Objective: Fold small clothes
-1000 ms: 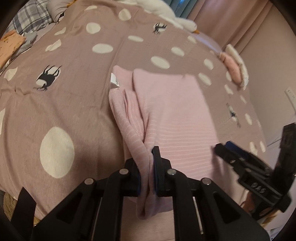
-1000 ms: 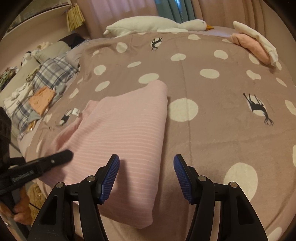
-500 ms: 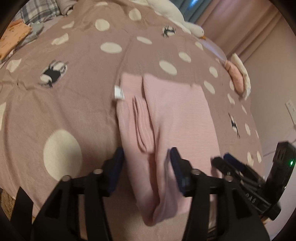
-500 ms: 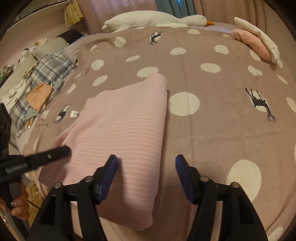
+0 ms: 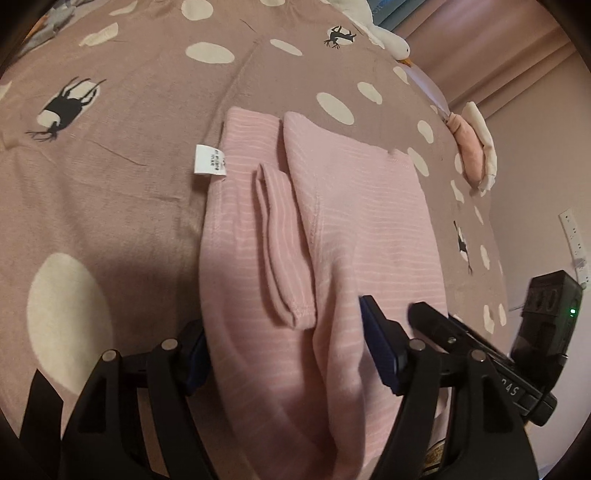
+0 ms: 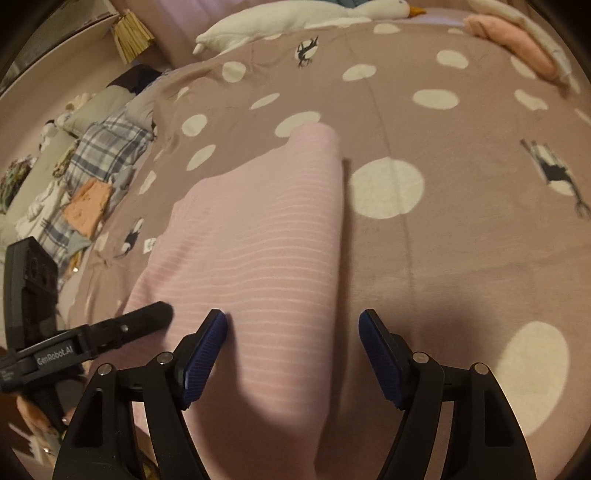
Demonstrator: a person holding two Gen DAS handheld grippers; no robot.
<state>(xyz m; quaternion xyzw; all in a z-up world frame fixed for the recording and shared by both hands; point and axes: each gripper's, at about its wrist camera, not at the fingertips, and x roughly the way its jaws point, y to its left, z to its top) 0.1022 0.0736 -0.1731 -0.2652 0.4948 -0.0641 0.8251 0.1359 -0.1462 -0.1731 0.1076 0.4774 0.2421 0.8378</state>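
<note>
On the near edge of the bed, the folded pink top (image 5: 354, 229) lies flat on the brown spotted blanket (image 5: 122, 192), its near end hanging toward me. I have my left tongs (image 5: 286, 354) straddling the near left part of it, the jaws opening, cloth between them but the blue pads (image 5: 378, 347) not pressing on it. A folded sleeve (image 5: 282, 251) lies along the top's left half, just beyond those tongs, and a white label (image 5: 210, 159) sticks out from the far left edge onto the blanket.

My right tongs (image 6: 291, 350) stand released over the top's near right edge (image 6: 258, 258), one pad above the striped cloth, the other over bare blanket; nothing is gripped. Each tool shows in the other's view, close beside it.

Far off, a white stuffed goose (image 6: 295, 14) lies along the head of the bed, and a pink and cream pile (image 6: 517, 40) sits at the far right. Plaid cloth (image 6: 107, 147) and an orange piece (image 6: 88, 206) lie at the far left.
</note>
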